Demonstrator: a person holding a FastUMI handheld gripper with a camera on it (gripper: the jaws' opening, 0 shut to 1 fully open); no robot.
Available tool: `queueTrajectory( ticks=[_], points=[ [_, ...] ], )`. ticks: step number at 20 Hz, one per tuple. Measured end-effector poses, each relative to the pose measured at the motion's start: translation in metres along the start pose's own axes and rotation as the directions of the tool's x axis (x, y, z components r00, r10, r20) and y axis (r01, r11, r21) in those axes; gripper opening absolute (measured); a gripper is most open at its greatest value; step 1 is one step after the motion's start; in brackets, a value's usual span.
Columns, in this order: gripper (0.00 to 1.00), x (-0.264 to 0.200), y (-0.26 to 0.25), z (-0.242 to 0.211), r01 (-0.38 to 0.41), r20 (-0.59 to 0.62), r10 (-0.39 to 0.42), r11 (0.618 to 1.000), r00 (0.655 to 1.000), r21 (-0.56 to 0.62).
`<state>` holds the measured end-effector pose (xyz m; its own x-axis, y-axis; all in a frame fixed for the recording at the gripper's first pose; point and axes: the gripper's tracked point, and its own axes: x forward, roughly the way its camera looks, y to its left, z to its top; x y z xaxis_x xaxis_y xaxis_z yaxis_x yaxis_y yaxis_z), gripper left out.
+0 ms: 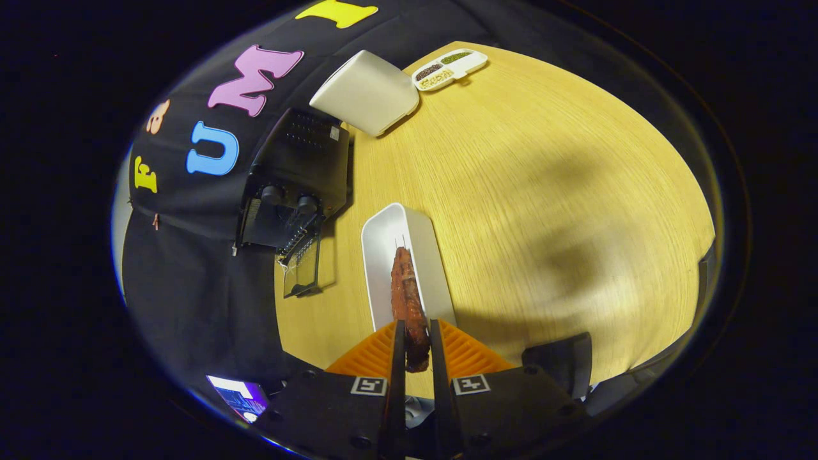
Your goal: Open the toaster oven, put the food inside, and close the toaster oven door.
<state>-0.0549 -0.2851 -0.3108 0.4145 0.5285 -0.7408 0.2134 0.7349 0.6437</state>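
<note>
with the gripper (416,348) raised above the wooden table (543,191), its two fingers stand close together and both press on the near end of a reddish-brown meat skewer (408,306), so the jaws are narrow and holding the food. the skewer runs forward from between the fingers, and its thin stick ends show at the far tip. directly ahead of the fingers and under the skewer lies a long white tray (418,243); whether the far end of the skewer touches the tray cannot be told.

beyond the fingers and off to their left stands the black toaster oven (297,185), set against the black cloth wall. two round knobs show on its front. its glass door (302,268) is swung open and down toward the table, with a wire rack visible at the mouth. the oven is well apart from the skewer.

farther ahead, past the oven, a white box-shaped container (365,92) rests on the table. just beside it, to the right, sits a small white divided dish (450,68) holding dark, green and pale grains in separate compartments.
</note>
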Motion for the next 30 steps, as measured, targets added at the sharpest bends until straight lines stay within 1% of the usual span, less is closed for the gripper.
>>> queueTrajectory(
  ticks=[1, 3, 5, 8, 11, 13, 16, 19, 24, 27, 30],
  points=[
    [0.19, 0.0, 0.002, 0.0, -0.01, 0.002, 0.01, 1.0, 1.0, 0.006],
    [0.15, -0.008, 0.004, -0.003, -0.018, 0.007, 0.018, 1.0, 1.0, -0.002],
    [0.13, -0.01, 0.004, 0.006, -0.01, 0.03, 0.011, 1.0, 1.0, -0.009],
    [0.12, -0.021, 0.018, 0.024, -0.038, 0.067, 0.035, 0.999, 0.997, 0.038],
    [0.13, -0.039, 0.04, 0.035, -0.054, 0.113, 0.05, 0.998, 0.992, 0.026],
    [0.13, -0.049, 0.059, 0.033, -0.06, 0.137, 0.058, 0.998, 0.989, 0.015],
    [0.13, -0.053, 0.099, 0.017, -0.094, 0.168, 0.09, 0.995, 0.982, 0.016],
    [0.12, -0.042, 0.142, -0.007, -0.119, 0.2, 0.114, 0.993, 0.973, 0.012],
    [0.13, -0.007, 0.207, -0.04, -0.15, 0.276, 0.131, 0.987, 0.952, 0.05],
    [0.12, 0.016, 0.24, -0.048, -0.159, 0.332, 0.134, 0.986, 0.934, 0.049],
    [0.12, 0.043, 0.269, -0.043, -0.171, 0.392, 0.141, 0.984, 0.909, 0.043]
  ],
)
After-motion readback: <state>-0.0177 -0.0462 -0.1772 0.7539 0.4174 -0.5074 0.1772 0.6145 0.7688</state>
